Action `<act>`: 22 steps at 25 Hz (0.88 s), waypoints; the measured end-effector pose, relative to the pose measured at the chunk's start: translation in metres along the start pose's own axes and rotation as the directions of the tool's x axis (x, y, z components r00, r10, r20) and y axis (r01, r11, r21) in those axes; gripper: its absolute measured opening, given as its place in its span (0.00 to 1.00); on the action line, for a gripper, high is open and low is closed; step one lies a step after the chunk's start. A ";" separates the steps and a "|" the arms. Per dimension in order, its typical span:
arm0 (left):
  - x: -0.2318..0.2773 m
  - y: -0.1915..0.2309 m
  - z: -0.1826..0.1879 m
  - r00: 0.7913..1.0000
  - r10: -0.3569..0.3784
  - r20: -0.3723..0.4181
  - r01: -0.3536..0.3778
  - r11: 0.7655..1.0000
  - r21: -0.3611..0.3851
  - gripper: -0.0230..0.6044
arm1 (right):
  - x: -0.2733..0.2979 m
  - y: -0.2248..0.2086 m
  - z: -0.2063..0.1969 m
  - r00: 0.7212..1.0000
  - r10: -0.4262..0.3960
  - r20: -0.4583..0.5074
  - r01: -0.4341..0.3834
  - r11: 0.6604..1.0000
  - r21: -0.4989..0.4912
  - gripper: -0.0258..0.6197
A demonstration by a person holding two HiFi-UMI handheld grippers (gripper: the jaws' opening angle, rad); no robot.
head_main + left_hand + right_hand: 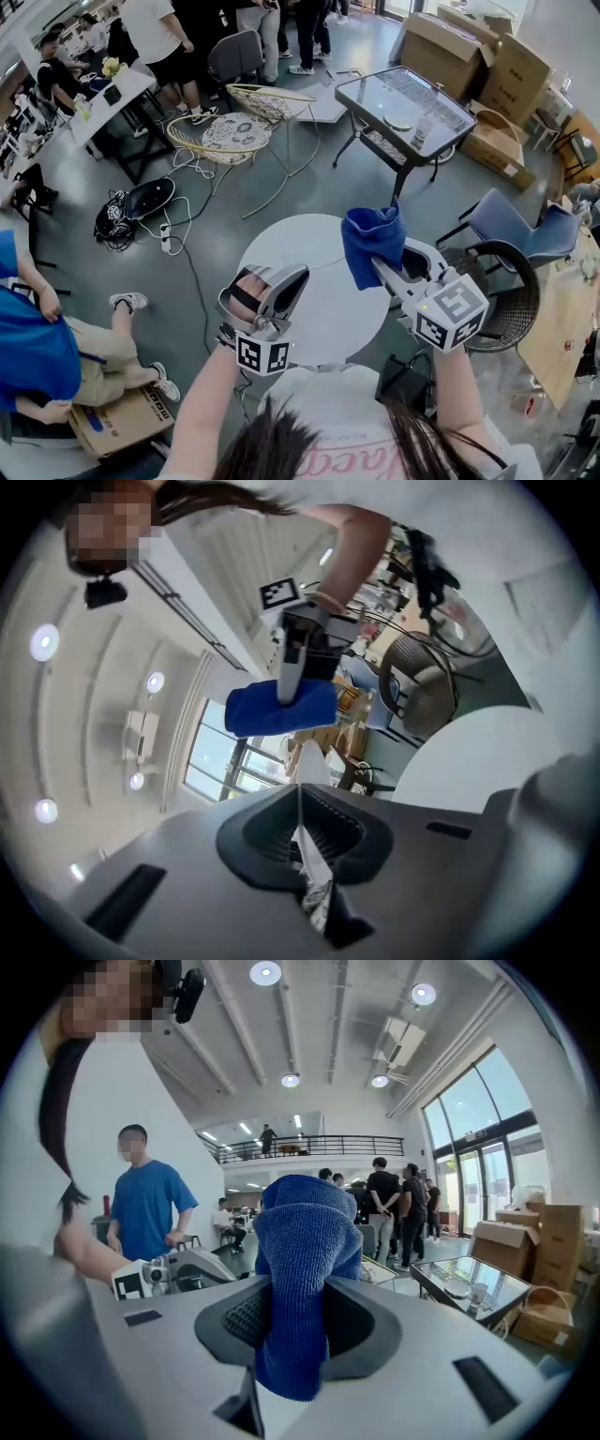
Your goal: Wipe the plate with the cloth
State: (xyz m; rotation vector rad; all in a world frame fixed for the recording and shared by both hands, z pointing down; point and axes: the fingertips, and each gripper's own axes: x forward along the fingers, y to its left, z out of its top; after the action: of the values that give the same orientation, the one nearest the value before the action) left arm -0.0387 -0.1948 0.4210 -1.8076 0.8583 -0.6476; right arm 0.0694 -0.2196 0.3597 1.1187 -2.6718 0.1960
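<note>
My right gripper [386, 269] is shut on a folded blue cloth [372, 239], held up over the right side of the round white table [328, 319]. In the right gripper view the cloth [305, 1269] stands upright out of that gripper [295, 1321] and hides the gap between the jaws. My left gripper [272, 283] hovers over the table's left edge. In the left gripper view it [305, 841] is shut on a thin white plate [309, 761] seen edge-on. Beyond the plate, the right gripper [291, 682] and the cloth [281, 710] show. I cannot make out the plate in the head view.
A dark wicker chair [502, 291] and a blue chair [511, 225] stand right of the table. Farther off are a glass-top table [408, 108], pale wicker chairs [234, 136] and cardboard boxes [469, 47]. A person in blue [33, 347] sits at the left; cables lie on the floor.
</note>
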 end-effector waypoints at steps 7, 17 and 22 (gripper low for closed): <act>-0.004 -0.031 0.012 0.992 -0.090 0.091 0.044 0.907 0.419 0.07 | 0.049 0.037 0.024 0.981 0.168 -0.097 -0.178 0.978 -0.104 0.25; -0.002 -0.037 0.027 0.972 -0.179 0.156 0.056 0.811 0.582 0.07 | 0.103 0.065 -0.011 0.889 0.324 -0.323 -0.369 0.925 -0.088 0.25; 0.015 -0.029 0.018 0.957 -0.240 0.165 0.075 0.751 0.656 0.07 | 0.108 0.044 -0.011 0.911 0.287 -0.295 -0.337 0.932 -0.134 0.25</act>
State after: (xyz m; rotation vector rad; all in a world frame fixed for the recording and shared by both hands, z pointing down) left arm -0.0082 -0.1896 0.4422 -1.2843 0.2508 -0.7074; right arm -0.0335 -0.2607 0.3980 0.5557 -2.5415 0.1439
